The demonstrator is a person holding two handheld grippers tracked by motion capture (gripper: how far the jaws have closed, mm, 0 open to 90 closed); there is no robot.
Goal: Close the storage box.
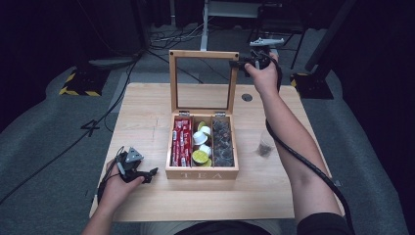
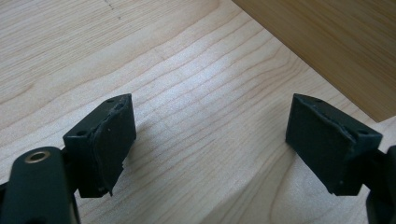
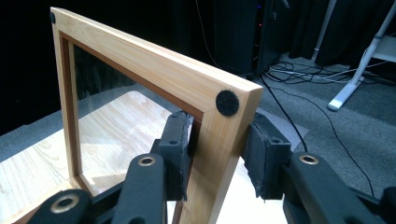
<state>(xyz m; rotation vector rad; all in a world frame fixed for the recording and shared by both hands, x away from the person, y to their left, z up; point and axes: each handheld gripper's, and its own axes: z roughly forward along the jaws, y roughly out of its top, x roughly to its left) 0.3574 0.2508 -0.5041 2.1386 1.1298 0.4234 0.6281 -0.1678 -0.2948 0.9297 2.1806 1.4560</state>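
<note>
A wooden tea box (image 1: 201, 173) stands in the middle of the table with its glass-paned lid (image 1: 203, 55) upright. Inside are red sachets (image 1: 182, 142), white and green capsules (image 1: 201, 144) and dark packets (image 1: 222, 142). My right gripper (image 1: 240, 62) is at the lid's top right corner. In the right gripper view its two pads (image 3: 175, 154) sit on either side of the lid frame (image 3: 154, 65) and press on it. My left gripper (image 1: 151, 174) rests on the table just left of the box, jaws wide apart with bare wood between them (image 2: 210, 135).
A small clear cup (image 1: 265, 147) with something dark in it stands on the table right of the box, under the right forearm. A round cable hole (image 1: 247, 97) is at the table's back right. Cables and stand legs lie on the floor behind.
</note>
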